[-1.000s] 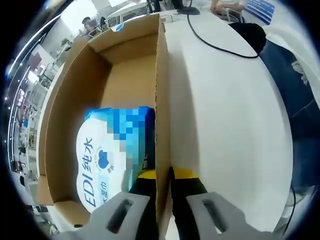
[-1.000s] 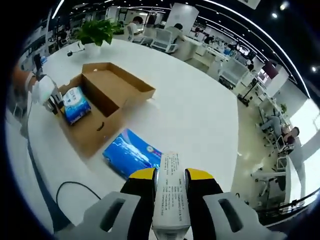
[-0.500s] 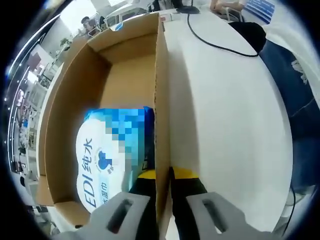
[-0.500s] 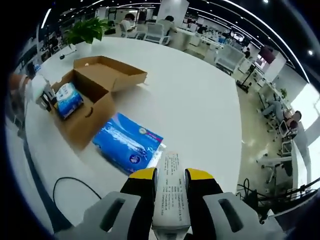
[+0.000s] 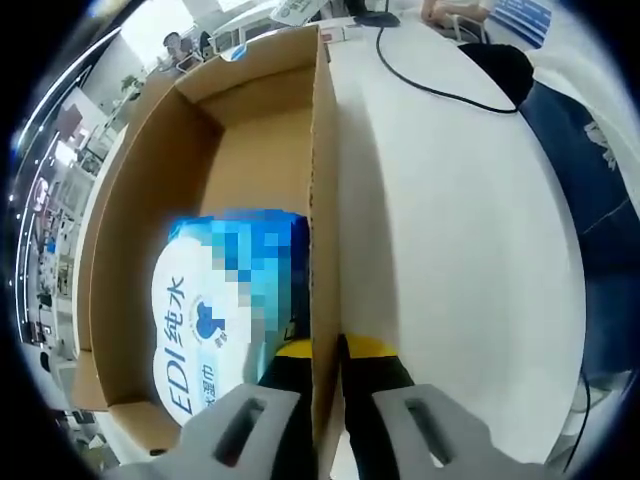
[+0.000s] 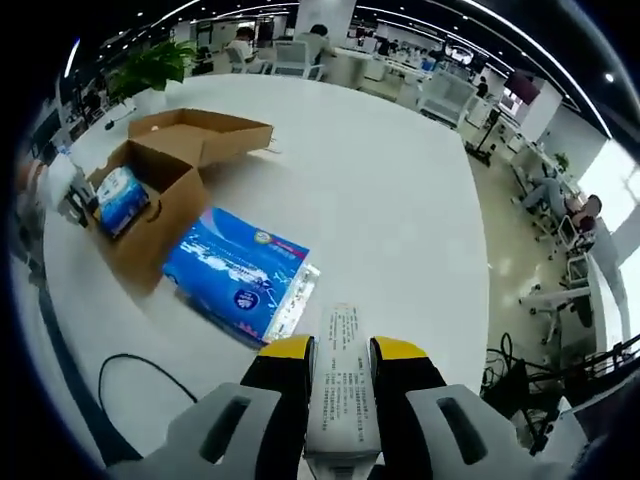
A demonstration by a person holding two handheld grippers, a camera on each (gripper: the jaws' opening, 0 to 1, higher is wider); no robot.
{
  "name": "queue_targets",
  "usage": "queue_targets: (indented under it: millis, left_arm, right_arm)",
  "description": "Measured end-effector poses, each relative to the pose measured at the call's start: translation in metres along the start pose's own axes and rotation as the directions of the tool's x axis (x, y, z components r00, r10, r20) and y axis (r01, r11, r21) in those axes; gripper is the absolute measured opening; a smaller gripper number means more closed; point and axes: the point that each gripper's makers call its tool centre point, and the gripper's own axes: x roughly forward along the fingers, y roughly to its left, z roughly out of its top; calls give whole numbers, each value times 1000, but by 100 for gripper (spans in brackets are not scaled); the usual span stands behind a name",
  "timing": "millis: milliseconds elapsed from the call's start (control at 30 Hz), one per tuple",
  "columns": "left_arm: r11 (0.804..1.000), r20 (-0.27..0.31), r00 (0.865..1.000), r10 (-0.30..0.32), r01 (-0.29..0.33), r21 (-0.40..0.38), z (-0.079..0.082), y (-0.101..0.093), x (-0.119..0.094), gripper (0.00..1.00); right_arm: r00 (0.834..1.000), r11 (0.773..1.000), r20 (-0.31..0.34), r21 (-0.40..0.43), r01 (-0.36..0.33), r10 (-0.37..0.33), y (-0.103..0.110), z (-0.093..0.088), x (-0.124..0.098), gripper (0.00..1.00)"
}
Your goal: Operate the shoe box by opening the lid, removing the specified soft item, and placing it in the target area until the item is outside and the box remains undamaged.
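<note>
Over the last second the right gripper (image 6: 340, 352) had carried its narrow white printed pack (image 6: 341, 388) along above the round white table (image 6: 400, 220), so the brown cardboard shoe box (image 6: 150, 215) sat farther left in the right gripper view than before; the left gripper view was unchanged. The right jaws were clamped on that pack. A flat blue plastic pack (image 6: 240, 283) lay on the table just beside the box. The left gripper (image 5: 326, 352) pinched the box's side wall (image 5: 322, 200) between its jaws. Inside the open box lay a blue-and-white wet-wipe pack (image 5: 215, 310).
</note>
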Motion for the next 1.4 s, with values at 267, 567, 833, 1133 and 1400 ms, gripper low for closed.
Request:
queue_targets:
  millis: [267, 567, 833, 1133, 1400]
  left_arm:
    - [1000, -5, 1000, -3, 3, 3, 0, 0, -1, 3]
    - [1000, -8, 1000, -8, 8, 5, 0, 1, 0, 3]
    - [1000, -12, 1000, -9, 9, 7, 0, 0, 1, 3]
    - [1000, -17, 1000, -6, 6, 6, 0, 0, 1, 3]
    - [1000, -20, 1000, -8, 8, 8, 0, -1, 0, 3]
  right_arm:
    - [1000, 1000, 4, 29, -3, 3, 0, -6, 5, 21]
    - [1000, 999, -4, 50, -14, 15, 1, -18, 14, 21]
    - [1000, 998, 7, 64, -24, 24, 4, -25, 19, 21]
    - [999, 997, 13, 72, -34, 33, 4, -34, 20, 21]
    - [998, 996, -44, 84, -37, 41, 6, -59, 23, 21]
